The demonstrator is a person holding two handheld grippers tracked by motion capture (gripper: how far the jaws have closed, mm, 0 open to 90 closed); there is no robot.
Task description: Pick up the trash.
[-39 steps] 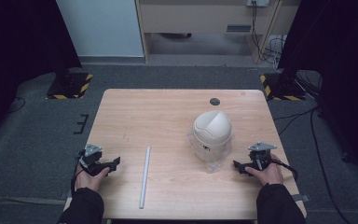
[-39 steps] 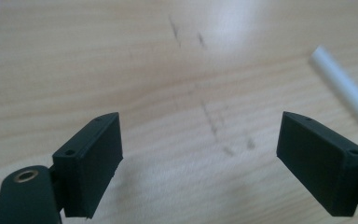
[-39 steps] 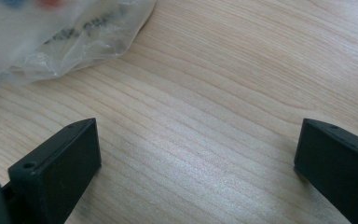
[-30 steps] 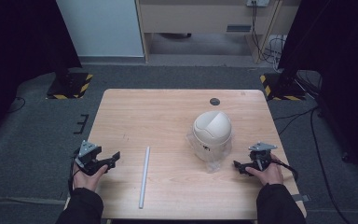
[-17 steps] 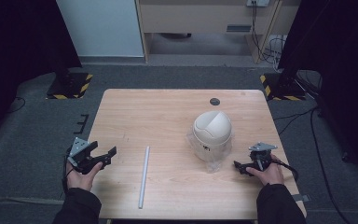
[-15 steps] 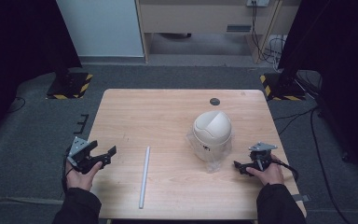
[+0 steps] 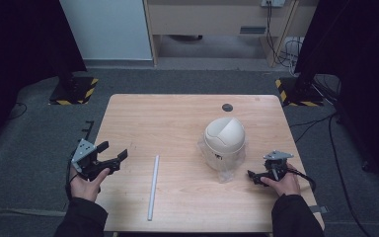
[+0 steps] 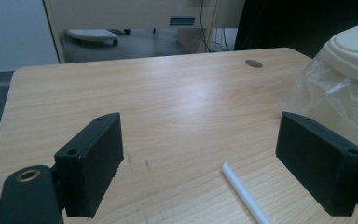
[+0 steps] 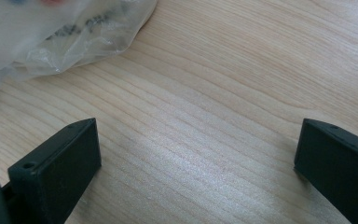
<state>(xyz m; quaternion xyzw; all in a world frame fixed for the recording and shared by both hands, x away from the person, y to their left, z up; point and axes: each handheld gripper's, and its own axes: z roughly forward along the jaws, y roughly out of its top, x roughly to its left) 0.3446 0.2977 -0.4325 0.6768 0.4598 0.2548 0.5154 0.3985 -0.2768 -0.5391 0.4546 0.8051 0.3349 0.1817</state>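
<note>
A cream domed bin point(image 7: 224, 139) with a swing lid stands right of the table's middle, clear plastic film point(image 7: 225, 173) spilling from under it. A thin white rod point(image 7: 153, 186) lies lengthwise left of it. My left gripper point(image 7: 113, 151) hovers over the table's left edge, open, nothing between its jaws; in the left gripper view the rod's end point(image 8: 242, 192) and the bin point(image 8: 354, 46) lie ahead. My right gripper point(image 7: 254, 178) rests on the table near the film, open and empty; the film point(image 9: 65, 32) fills the upper left of the right gripper view.
A dark round spot point(image 7: 227, 107) marks the wooden table point(image 7: 177, 123) near its far edge. Grey carpet surrounds the table. Black stands with striped bases point(image 7: 74, 91) stand at both far corners, and cables point(image 7: 301, 49) trail at the far right.
My left gripper has lifted off the table and drifted a little left, jaws still wide. The right gripper, bin and rod have stayed put.
</note>
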